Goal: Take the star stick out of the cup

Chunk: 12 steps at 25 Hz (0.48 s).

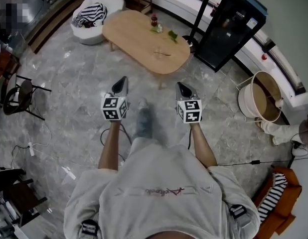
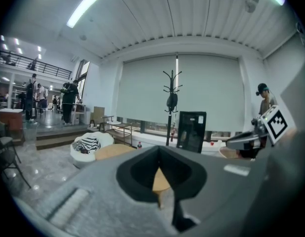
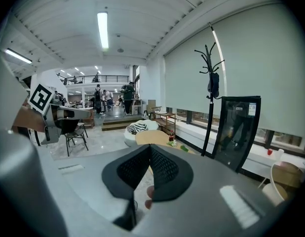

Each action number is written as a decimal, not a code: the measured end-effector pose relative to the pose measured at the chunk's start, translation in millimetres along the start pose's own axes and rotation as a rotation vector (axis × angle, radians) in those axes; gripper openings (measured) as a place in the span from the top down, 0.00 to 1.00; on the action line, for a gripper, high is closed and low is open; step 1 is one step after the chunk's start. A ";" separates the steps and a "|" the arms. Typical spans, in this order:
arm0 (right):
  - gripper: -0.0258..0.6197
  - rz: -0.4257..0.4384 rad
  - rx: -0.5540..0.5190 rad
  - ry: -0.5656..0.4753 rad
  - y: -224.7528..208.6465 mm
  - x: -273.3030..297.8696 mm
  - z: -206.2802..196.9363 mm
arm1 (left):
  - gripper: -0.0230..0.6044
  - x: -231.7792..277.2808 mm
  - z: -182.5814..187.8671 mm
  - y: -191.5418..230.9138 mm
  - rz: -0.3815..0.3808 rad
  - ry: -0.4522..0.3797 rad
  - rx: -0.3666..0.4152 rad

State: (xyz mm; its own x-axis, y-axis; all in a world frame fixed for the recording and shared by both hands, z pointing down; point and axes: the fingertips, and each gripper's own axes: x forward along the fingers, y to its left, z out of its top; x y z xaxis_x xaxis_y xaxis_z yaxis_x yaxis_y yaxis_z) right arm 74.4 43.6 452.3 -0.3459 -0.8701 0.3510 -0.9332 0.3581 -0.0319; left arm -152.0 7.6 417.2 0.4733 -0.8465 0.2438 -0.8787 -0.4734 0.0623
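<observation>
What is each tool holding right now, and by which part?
Nothing. The left tool and the right tool are both shut with nothing between the jaws, well short of the wooden table.

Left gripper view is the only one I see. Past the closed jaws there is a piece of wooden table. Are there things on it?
Observer: Yes, the head view shows a dark red thing and green bits at the far end of the table.
Operator: Does the right gripper hold anything?
Observer: No, its jaws are together, empty.
Operator: Are we at the table?
Observer: No, the left gripper and the right hang over the floor, short of it.
</observation>
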 end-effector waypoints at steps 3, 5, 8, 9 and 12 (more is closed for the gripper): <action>0.95 -0.001 -0.003 0.008 -5.5 22.5 2.1 | 0.96 19.4 -1.3 15.1 0.000 0.003 -0.009; 0.95 -0.001 -0.004 0.014 -8.6 38.9 2.7 | 0.96 33.1 -2.6 26.2 0.001 0.004 -0.016; 0.95 -0.001 -0.003 0.025 -13.3 64.2 6.0 | 0.96 55.4 -1.5 42.4 -0.002 0.006 -0.025; 0.95 0.000 -0.004 0.027 -14.8 72.5 8.4 | 0.96 62.9 0.0 47.7 -0.002 0.007 -0.028; 0.95 -0.002 -0.009 0.036 -21.9 97.9 16.3 | 0.96 87.7 4.7 62.1 -0.008 0.012 -0.031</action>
State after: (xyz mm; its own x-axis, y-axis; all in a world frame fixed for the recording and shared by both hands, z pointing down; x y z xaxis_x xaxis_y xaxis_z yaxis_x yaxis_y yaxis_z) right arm 59.4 -54.9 472.1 -0.3401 -0.8581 0.3847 -0.9328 0.3597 -0.0225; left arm -164.7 -97.1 437.9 0.4800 -0.8395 0.2547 -0.8763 -0.4724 0.0943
